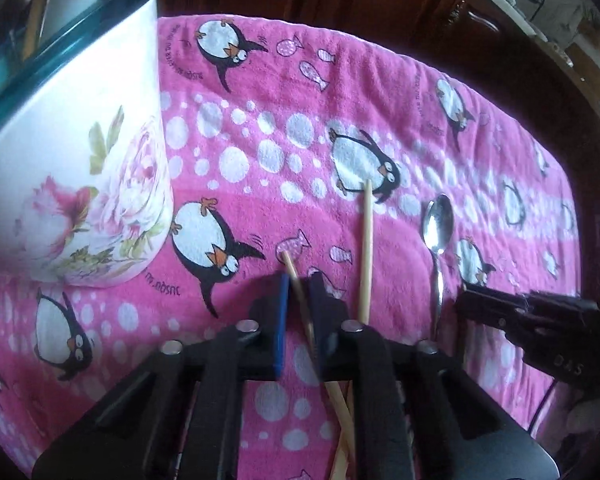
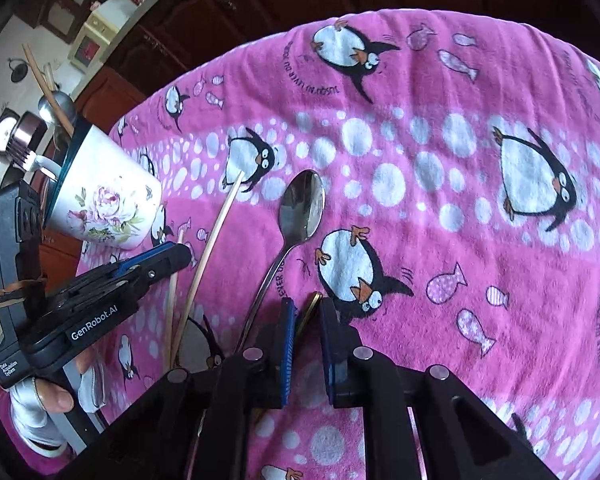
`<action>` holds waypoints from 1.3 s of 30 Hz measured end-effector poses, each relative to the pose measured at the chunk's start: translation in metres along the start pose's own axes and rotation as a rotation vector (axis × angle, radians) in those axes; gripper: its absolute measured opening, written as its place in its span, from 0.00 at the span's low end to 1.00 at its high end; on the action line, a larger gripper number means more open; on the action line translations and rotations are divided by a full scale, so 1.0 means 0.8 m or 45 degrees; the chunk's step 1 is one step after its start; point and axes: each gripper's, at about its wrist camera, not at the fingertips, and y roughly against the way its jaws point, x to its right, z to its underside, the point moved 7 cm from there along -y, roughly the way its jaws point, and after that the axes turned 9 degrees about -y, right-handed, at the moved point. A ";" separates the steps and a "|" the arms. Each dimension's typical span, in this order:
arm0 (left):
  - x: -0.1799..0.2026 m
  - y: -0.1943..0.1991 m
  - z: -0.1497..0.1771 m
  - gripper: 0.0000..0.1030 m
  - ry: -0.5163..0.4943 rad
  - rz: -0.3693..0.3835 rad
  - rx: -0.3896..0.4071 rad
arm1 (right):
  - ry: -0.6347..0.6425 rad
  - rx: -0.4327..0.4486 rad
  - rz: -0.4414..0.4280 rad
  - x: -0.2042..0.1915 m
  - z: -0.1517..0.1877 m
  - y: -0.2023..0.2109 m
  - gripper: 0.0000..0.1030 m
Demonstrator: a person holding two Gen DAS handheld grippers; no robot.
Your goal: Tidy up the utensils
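While the floral cup (image 2: 104, 200) stands at the far left of the pink penguin towel (image 2: 440, 208), it already holds several utensils: two pale sticks, a spoon bowl and fork tines rise above its teal rim, though what lies deeper in it is hidden. Right of the cup, two chopsticks lie on the towel. The left gripper (image 1: 298, 280) has its fingers pinched on the nearer chopstick (image 1: 290, 264), whose tip pokes out just past the pads towards the cup's base; its lower length runs back under the gripper and is partly hidden. The second chopstick (image 1: 366, 248) lies just right of it, its long axis running away from the camera, tip on a penguin print. Farther right of the cup lies the metal spoon (image 2: 300, 208), bowl pointing away, handle towards the right gripper (image 2: 306, 308). That gripper's fingers are nearly together, with a thin brassy end between them; whether this is the spoon's handle end cannot be told. A hand (image 2: 52, 400) under the left gripper is cut off by the frame edge.
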 end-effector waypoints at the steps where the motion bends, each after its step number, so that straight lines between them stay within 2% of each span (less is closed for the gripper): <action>1: -0.001 0.002 0.001 0.04 0.010 0.026 -0.001 | 0.010 0.014 0.009 -0.002 0.001 0.001 0.11; 3: -0.003 0.014 0.005 0.03 0.027 0.071 0.017 | 0.007 0.053 0.010 -0.004 0.001 0.006 0.11; 7: -0.002 0.064 0.011 0.03 0.026 0.189 0.111 | 0.005 0.197 -0.064 -0.017 0.006 0.045 0.08; 15: -0.006 0.154 0.008 0.03 -0.007 0.265 0.295 | 0.083 0.344 -0.101 -0.050 0.016 0.103 0.06; 25: -0.011 0.238 0.000 0.03 -0.054 0.275 0.433 | 0.162 0.424 -0.111 -0.087 0.023 0.143 0.05; 31: -0.023 0.282 -0.013 0.03 -0.057 0.273 0.512 | 0.216 0.480 -0.127 -0.113 0.010 0.171 0.05; 39: -0.060 0.365 -0.065 0.03 -0.041 0.192 0.692 | 0.321 0.581 -0.173 -0.172 -0.030 0.218 0.05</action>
